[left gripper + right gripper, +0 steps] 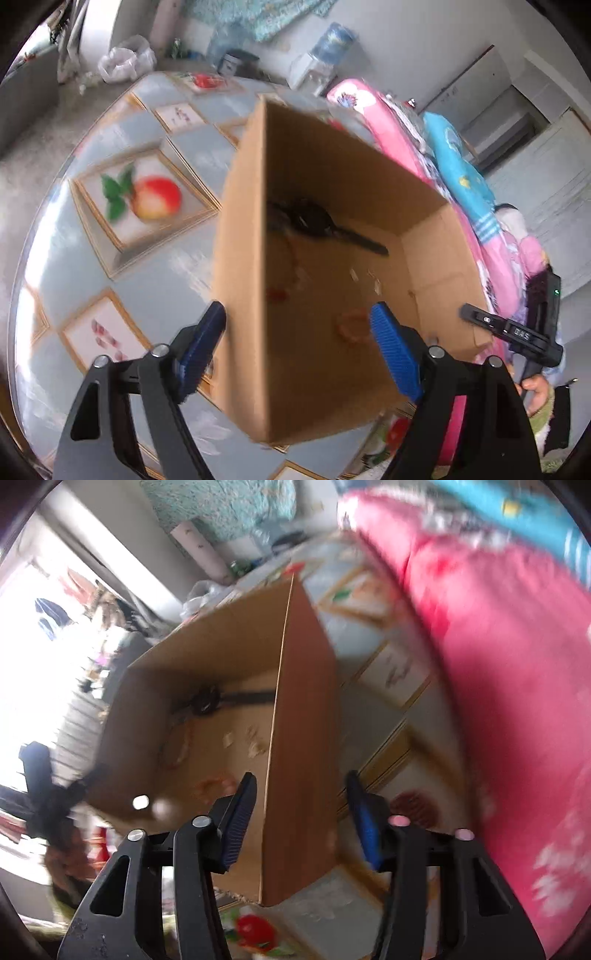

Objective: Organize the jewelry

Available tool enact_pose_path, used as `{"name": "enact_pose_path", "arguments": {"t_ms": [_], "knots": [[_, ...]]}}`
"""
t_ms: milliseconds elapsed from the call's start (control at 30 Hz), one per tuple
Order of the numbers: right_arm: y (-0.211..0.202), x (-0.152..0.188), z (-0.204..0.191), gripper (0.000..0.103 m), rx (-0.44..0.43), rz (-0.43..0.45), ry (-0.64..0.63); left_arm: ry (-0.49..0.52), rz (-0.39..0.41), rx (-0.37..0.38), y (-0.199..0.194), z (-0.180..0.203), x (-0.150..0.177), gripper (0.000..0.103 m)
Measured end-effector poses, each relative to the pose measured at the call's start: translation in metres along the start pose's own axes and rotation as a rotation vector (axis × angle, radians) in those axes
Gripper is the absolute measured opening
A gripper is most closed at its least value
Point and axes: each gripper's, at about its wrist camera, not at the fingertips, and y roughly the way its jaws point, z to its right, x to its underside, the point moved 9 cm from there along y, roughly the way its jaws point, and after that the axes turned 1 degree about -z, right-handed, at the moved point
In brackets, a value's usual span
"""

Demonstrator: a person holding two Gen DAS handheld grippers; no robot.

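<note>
Cardboard box [332, 206], peach print [157, 197] left-view only, blurry

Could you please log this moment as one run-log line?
left gripper: open, astride cardboard box wall | right gripper: open, astride opposite wall | box: on table

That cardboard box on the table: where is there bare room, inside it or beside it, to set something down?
Inside the cardboard box, the floor is bare near the corner beyond the black hair clip; the middle holds small jewelry pieces. Beside it, the fruit-print tablecloth lies open toward the plastic bag. The other side is crowded by pink bedding.
</note>
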Motion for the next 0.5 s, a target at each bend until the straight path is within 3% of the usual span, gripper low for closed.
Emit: {"name": "enact_pose_path", "arguments": {"t_ms": [200,500], "knots": [[0.002,0.004,-0.008,0.027,0.080,0.032,-0.059,0.068,0.056,-0.154,-0.002,0.014,0.016,0.080],[-0.023,0.034,0.006,0.028,0.116,0.059,-0.040,0.041,0.021,-0.106,-0.015,0.029,0.052,0.080]]}}
